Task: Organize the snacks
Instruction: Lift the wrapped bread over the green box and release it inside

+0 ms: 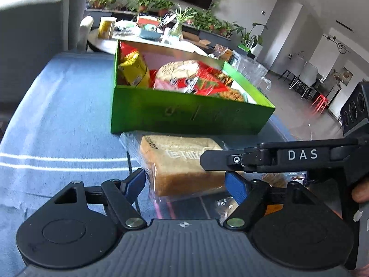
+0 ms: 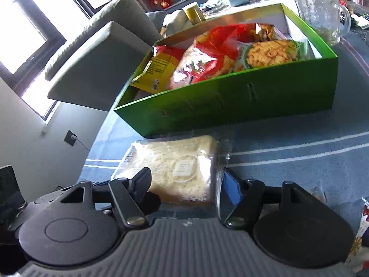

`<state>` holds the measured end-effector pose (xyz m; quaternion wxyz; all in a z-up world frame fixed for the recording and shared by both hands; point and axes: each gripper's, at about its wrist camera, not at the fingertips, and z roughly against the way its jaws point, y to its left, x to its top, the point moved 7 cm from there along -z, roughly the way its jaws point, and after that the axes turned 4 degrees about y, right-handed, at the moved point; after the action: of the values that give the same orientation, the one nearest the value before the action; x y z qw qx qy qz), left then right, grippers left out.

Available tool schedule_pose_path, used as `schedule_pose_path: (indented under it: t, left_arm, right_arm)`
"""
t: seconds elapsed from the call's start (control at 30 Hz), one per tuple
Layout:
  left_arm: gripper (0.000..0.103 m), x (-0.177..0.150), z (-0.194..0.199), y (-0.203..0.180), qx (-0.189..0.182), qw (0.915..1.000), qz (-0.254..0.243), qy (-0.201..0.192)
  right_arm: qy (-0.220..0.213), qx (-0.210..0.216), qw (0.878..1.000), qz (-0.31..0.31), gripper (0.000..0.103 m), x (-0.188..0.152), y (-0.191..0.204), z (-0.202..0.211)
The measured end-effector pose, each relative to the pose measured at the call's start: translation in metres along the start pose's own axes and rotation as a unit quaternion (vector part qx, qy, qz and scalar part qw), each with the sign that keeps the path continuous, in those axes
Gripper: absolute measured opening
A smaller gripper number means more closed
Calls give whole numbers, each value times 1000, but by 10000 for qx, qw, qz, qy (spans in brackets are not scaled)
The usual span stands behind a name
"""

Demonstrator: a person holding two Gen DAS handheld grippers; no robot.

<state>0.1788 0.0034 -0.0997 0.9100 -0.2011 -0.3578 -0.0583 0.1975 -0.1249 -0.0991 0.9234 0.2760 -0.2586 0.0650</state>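
A clear-wrapped bread loaf point(image 1: 175, 161) lies on the blue cloth in front of a green box point(image 1: 184, 115) that holds several snack bags. In the left wrist view my left gripper point(image 1: 185, 182) is open with a finger on each side of the loaf's near end. The right gripper's finger point(image 1: 276, 157) reaches over the loaf from the right. In the right wrist view the loaf point(image 2: 180, 168) sits between the open fingers of my right gripper point(image 2: 186, 184), and the green box point(image 2: 230, 106) stands just behind it.
A glass pitcher point(image 2: 320, 7) stands beside the box's far right corner. A grey sofa point(image 2: 96, 53) is on the left. A round table point(image 1: 143, 39) with a yellow can and clutter is behind the box. A patterned packet point(image 2: 359, 235) lies at right.
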Motion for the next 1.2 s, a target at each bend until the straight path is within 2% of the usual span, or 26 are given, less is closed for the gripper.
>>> schedule_pose_path:
  t: [0.27, 0.43, 0.63, 0.97, 1.2]
  left_arm:
    - [73, 11, 13, -9, -36, 9998, -71, -198]
    - [73, 19, 17, -16, 125, 9992, -212, -319]
    - [73, 43, 21, -28, 178, 9978, -430, -472]
    - [73, 89, 13, -52, 340, 9924, -929, -726]
    - [73, 125, -5, -48, 286, 9919, -923, -829]
  right_arm:
    - [-306, 85, 9994, 145, 65, 7, 11, 19]
    - [-414, 184, 9990, 57, 65, 11, 10, 26]
    - [-663, 234, 9975, 18, 65, 22, 12, 37]
    - [-1220, 165, 9924, -6, 65, 59, 9, 57]
    - [-1443, 155, 9893, -126, 65, 98, 0, 56]
